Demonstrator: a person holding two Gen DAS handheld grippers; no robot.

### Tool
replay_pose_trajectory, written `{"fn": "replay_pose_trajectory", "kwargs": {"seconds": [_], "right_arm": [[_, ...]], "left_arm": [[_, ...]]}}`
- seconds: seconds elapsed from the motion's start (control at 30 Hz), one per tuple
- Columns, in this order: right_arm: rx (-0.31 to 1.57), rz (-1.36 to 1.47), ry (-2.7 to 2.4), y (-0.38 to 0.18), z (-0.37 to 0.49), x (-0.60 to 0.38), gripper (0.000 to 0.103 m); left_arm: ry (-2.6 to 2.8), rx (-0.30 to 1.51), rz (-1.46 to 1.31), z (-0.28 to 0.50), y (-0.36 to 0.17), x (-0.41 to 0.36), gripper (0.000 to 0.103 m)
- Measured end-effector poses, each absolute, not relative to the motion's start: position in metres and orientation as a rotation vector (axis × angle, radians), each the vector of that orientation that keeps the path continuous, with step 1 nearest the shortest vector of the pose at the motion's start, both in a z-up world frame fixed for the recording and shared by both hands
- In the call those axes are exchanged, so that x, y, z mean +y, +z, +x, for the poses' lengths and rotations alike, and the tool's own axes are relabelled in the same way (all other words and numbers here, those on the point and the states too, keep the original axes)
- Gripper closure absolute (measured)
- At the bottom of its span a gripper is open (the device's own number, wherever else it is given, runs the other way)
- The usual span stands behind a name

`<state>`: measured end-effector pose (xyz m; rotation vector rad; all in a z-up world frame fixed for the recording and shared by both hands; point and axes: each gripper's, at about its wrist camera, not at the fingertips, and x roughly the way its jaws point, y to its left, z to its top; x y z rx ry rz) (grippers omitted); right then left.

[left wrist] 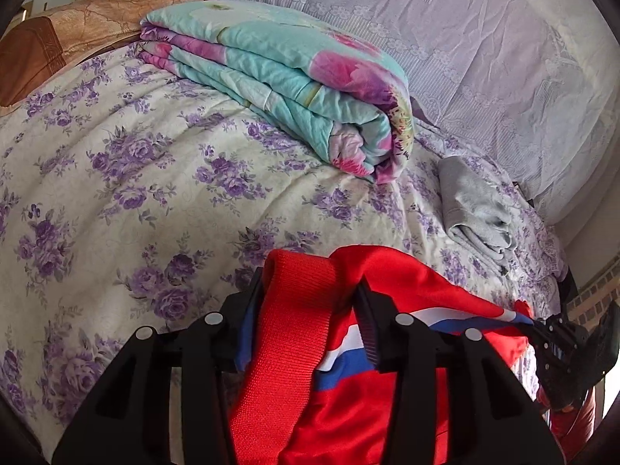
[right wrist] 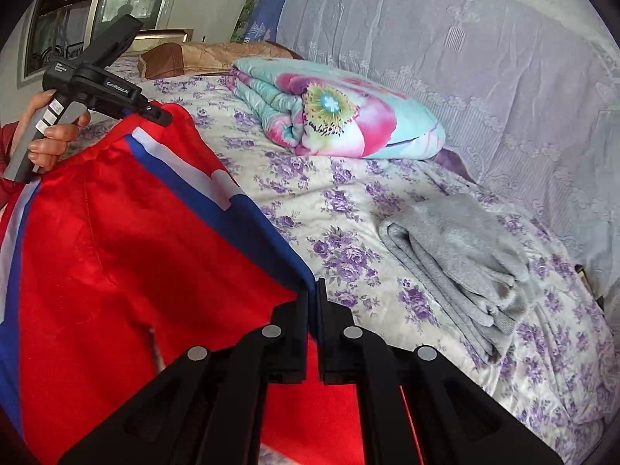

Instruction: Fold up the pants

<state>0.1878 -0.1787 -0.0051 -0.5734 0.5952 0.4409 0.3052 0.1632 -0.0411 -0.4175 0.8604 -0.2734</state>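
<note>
The red pants (left wrist: 407, 283) with a blue and white side stripe hang stretched between my two grippers above the bed. My left gripper (left wrist: 310, 286) is shut on the thick red waistband. It also shows in the right wrist view (right wrist: 164, 116) at the upper left, clamped on the far corner. My right gripper (right wrist: 313, 290) is shut on the blue-striped edge of the pants (right wrist: 116, 240). It shows in the left wrist view (left wrist: 542, 329) at the right edge, gripping the stripe end.
The bed has a purple floral sheet (left wrist: 135, 178). A folded turquoise and pink quilt (left wrist: 294, 77) lies at the back. Folded grey pants (right wrist: 457, 259) lie at the right. A lace curtain (right wrist: 484, 58) hangs behind. A brown pillow (left wrist: 77, 27) sits far left.
</note>
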Motion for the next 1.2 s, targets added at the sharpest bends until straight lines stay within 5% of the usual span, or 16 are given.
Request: {"fn": "replay_pose_trajectory", "kwargs": {"seconds": [0.07, 0.1, 0.47, 0.77, 0.87, 0.97, 1.03, 1.2], "right_arm": [[0.572, -0.575, 0.424, 0.002, 0.169, -0.177, 0.099], [0.563, -0.567, 0.422, 0.005, 0.160, -0.177, 0.099], [0.477, -0.579, 0.438, 0.007, 0.081, -0.165, 0.099], [0.447, -0.550, 0.442, 0.000, 0.051, -0.166, 0.099], [0.437, -0.534, 0.448, -0.002, 0.041, -0.168, 0.099], [0.432, -0.518, 0.446, -0.001, 0.035, -0.174, 0.099], [0.426, -0.506, 0.445, -0.001, 0.030, -0.177, 0.099], [0.403, -0.477, 0.450, 0.007, 0.013, -0.184, 0.099]], "left_arm": [[-0.250, 0.826, -0.453, 0.299, -0.036, 0.172, 0.029], [-0.243, 0.798, -0.478, 0.294, -0.032, 0.179, 0.026], [-0.484, 0.853, -0.807, 0.235, -0.036, 0.188, 0.026], [-0.234, 1.068, -0.668, 0.285, 0.002, 0.118, 0.027], [-0.146, 1.135, -0.611, 0.302, -0.001, 0.102, 0.038], [-0.125, 1.193, -0.631, 0.305, -0.013, 0.104, 0.080], [-0.180, 1.192, -0.679, 0.296, -0.018, 0.110, 0.096], [-0.286, 1.081, -0.661, 0.247, 0.007, 0.131, 0.099]]}}
